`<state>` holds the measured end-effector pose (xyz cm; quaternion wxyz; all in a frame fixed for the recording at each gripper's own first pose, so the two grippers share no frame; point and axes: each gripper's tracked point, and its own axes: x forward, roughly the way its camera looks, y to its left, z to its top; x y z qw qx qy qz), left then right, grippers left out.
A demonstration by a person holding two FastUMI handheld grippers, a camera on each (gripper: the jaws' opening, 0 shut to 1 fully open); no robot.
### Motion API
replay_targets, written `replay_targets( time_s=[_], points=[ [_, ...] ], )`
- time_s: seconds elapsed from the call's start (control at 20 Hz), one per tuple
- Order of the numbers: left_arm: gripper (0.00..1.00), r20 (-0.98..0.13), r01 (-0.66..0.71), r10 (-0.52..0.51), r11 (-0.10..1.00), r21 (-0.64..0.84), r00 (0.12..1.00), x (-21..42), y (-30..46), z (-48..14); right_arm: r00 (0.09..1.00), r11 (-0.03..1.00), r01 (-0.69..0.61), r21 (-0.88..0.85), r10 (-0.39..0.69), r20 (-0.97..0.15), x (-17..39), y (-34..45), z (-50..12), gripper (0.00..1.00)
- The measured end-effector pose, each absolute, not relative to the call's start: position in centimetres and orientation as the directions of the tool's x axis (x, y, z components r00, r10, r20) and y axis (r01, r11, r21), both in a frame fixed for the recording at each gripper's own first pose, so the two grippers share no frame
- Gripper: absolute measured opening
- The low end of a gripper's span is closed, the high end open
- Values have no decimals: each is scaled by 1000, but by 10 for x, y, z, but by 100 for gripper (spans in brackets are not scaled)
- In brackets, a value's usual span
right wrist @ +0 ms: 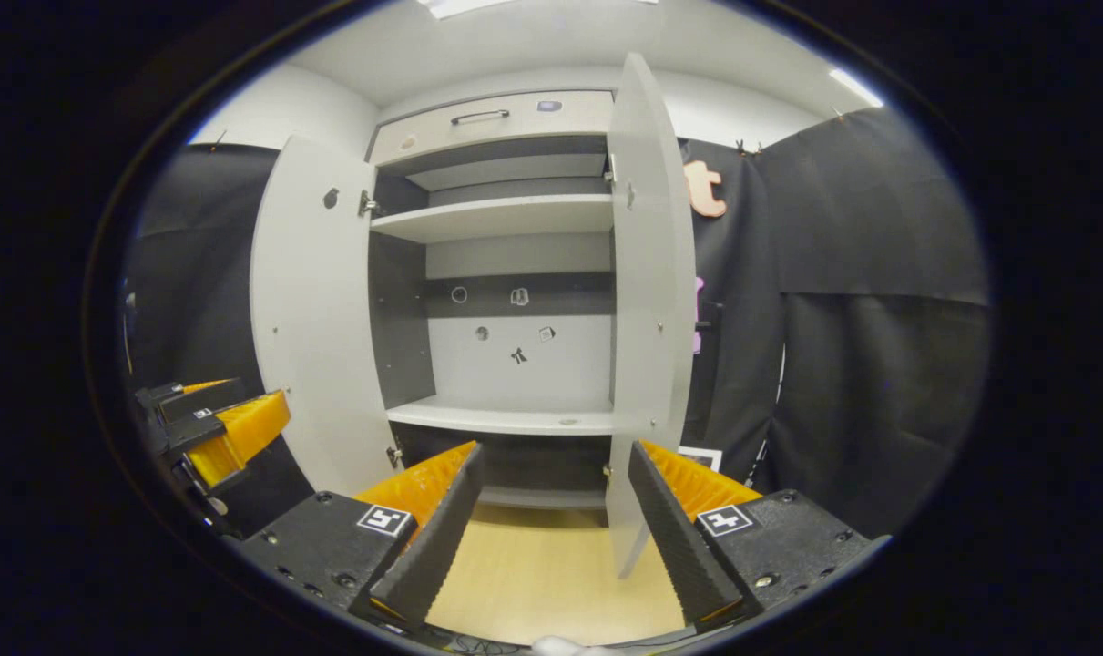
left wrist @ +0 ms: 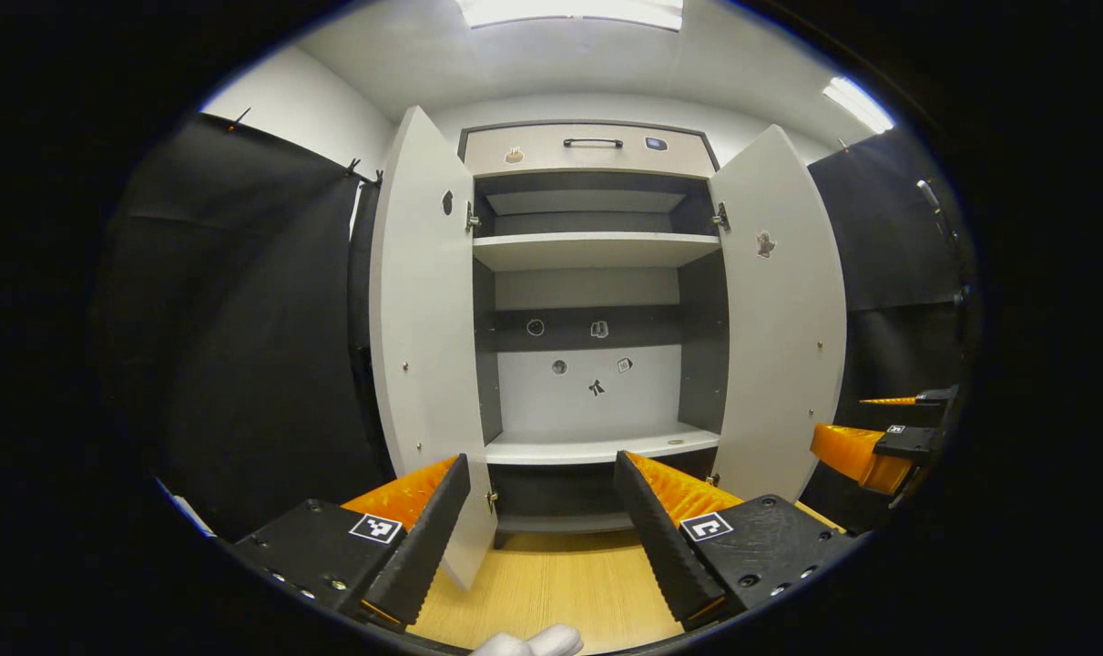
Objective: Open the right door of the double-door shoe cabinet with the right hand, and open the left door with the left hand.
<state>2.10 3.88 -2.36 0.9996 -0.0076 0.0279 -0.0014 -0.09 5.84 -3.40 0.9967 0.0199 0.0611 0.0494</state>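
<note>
The white double-door shoe cabinet (left wrist: pixel 597 446) stands ahead with both doors swung wide. In the left gripper view the left door (left wrist: pixel 423 346) juts toward me, its lower edge just past my left gripper's left finger; the right door (left wrist: pixel 781 319) angles out on the other side. My left gripper (left wrist: pixel 542 474) is open and holds nothing. My right gripper (left wrist: pixel 888 433) is visible at the far right of that view. In the right gripper view my right gripper (right wrist: pixel 556 465) is open, the right door (right wrist: pixel 647 301) edge-on between its fingers, touching neither. The left door (right wrist: pixel 312 319) stands open beyond.
Inside are white shelves (left wrist: pixel 597 248) and a dark back panel with small stickers (left wrist: pixel 598 330). A drawer with a dark handle (left wrist: pixel 593 142) tops the cabinet. Light wooden floor (left wrist: pixel 560 583) lies in front. Black cloth walls (right wrist: pixel 879 319) close both sides.
</note>
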Motion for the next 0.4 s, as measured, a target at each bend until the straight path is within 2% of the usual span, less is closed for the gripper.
replay_targets(
  time_s=[0.4],
  points=[
    [95,-45,0,-1,1000,-8,999,20,44,-15,988,993,-108,38,112,-104,-1,65,-26,99]
  ],
)
